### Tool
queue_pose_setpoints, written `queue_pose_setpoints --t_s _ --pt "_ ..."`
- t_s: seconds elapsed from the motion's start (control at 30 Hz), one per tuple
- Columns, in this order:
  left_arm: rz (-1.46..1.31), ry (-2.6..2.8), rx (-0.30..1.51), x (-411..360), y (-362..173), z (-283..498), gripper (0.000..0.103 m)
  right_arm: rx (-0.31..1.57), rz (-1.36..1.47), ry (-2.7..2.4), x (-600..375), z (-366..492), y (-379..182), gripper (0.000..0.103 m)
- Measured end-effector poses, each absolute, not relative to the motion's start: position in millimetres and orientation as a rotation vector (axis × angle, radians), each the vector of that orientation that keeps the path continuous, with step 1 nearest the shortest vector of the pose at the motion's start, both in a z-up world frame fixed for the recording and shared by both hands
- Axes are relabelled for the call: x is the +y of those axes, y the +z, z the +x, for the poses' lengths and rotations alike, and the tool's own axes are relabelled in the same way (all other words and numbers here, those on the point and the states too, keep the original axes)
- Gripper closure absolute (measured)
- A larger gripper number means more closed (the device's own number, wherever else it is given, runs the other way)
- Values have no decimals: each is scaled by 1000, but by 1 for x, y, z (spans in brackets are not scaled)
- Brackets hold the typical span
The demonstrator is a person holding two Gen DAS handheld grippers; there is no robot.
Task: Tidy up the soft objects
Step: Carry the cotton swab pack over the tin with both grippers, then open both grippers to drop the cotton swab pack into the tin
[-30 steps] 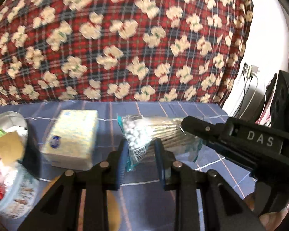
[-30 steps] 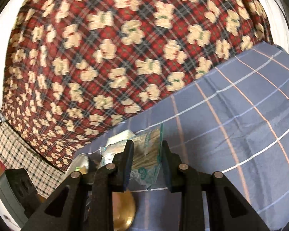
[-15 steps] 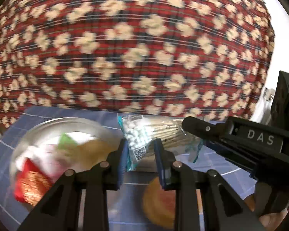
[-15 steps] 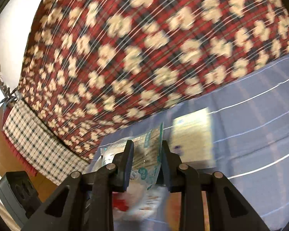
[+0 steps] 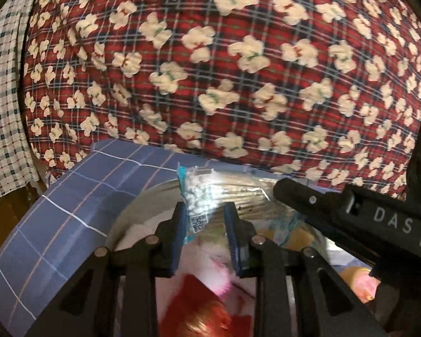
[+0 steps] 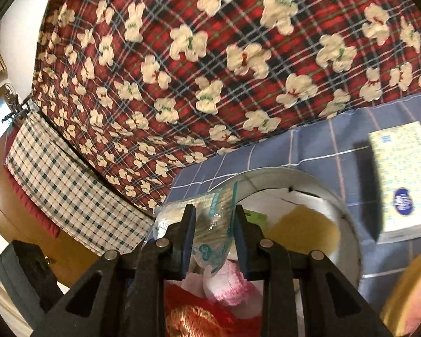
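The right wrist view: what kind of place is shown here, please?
Probably a room in a home, perhaps a bedroom. A large red plaid cloth with teddy bears hangs behind a surface under a blue checked cloth, and a tissue pack lies beside a round tin.

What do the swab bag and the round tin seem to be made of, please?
Swab bag: thin clear plastic film, glossy; the swabs show through and it crinkles.
Round tin: probably metal, with a smooth, pale, slightly shiny wall; it could also be coated card, since a seam shows inside the rim.
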State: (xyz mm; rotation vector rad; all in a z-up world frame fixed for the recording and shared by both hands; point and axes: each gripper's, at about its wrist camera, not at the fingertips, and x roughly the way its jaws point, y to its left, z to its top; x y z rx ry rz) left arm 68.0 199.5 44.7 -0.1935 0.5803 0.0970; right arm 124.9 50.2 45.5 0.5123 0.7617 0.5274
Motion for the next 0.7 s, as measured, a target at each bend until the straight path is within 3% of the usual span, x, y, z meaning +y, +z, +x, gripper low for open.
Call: queue_pose_setpoints --t_s 0.6,0.67,0.7 --pt "-149 134 702 199 22 111 79 845 525 493 55 161 19 75" --pt "-145 146 725 199 20 114 73 852 535 485 54 161 18 74" --pt "-141 149 750 200 18 117 57 863 540 484 54 162 17 65"
